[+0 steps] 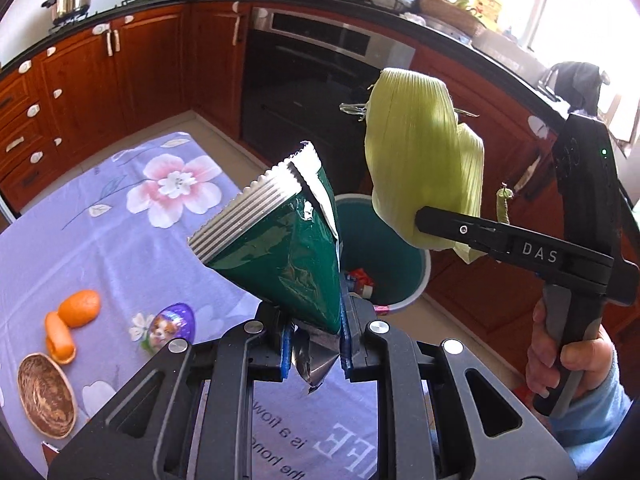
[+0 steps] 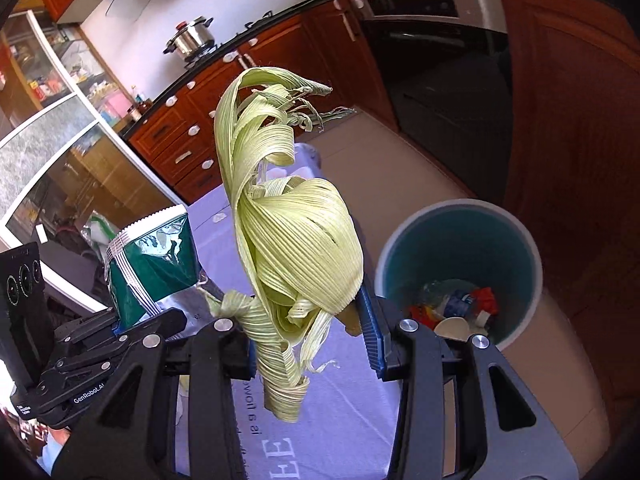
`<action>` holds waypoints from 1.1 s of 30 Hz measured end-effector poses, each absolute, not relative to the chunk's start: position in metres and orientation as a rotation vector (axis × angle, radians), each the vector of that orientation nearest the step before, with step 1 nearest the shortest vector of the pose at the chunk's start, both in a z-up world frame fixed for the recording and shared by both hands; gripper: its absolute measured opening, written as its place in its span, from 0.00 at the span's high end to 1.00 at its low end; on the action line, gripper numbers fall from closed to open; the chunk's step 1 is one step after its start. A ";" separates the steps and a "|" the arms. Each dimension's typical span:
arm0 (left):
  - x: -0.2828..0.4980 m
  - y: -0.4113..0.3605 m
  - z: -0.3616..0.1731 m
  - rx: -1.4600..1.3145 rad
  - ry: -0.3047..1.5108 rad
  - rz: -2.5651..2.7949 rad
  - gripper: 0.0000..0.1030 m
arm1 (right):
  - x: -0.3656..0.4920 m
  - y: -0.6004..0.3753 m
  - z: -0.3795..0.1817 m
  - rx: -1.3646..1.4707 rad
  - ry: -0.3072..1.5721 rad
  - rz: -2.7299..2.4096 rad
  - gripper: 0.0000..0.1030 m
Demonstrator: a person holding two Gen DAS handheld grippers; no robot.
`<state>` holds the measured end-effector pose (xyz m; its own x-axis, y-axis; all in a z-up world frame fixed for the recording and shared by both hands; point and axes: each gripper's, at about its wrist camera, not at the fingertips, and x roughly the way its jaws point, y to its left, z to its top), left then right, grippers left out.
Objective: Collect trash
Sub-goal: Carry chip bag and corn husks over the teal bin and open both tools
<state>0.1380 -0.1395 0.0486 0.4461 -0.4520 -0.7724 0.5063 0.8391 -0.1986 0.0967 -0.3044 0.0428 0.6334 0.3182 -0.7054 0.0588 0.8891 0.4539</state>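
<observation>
My left gripper (image 1: pixel 316 344) is shut on the crumpled lower end of a green foil snack bag (image 1: pixel 280 248), held up over the table's right edge. The same bag (image 2: pixel 152 268) shows at the left of the right wrist view, clamped in the left gripper (image 2: pixel 132 326). My right gripper (image 2: pixel 312 340) is shut on a bundle of pale green corn husks (image 2: pixel 296 248), which curl up and hang below the pads. From the left wrist view the husks (image 1: pixel 420 160) sit in the right gripper (image 1: pixel 448 232) above the bin (image 1: pixel 420 280). The round bin (image 2: pixel 520 236) stands on the floor with trash inside.
On the purple floral tablecloth (image 1: pixel 100 208) lie orange peels (image 1: pixel 68 320), a foil egg wrapper (image 1: pixel 172 326) and a brown shell-like half (image 1: pixel 46 396). Wooden cabinets (image 1: pixel 120 76) and an oven (image 1: pixel 320 80) stand beyond the bin. A hand (image 1: pixel 568 364) holds the right gripper's handle.
</observation>
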 end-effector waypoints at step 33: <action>0.214 -0.311 -0.057 0.157 1.162 -0.730 0.48 | 0.117 -0.416 -0.038 0.564 1.026 0.003 0.62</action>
<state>0.2139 -0.3114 -0.0566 0.1995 -0.4413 -0.8749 0.5967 0.7629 -0.2488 0.1173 -0.4158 -0.0378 0.5309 0.2601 -0.8065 0.2558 0.8582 0.4451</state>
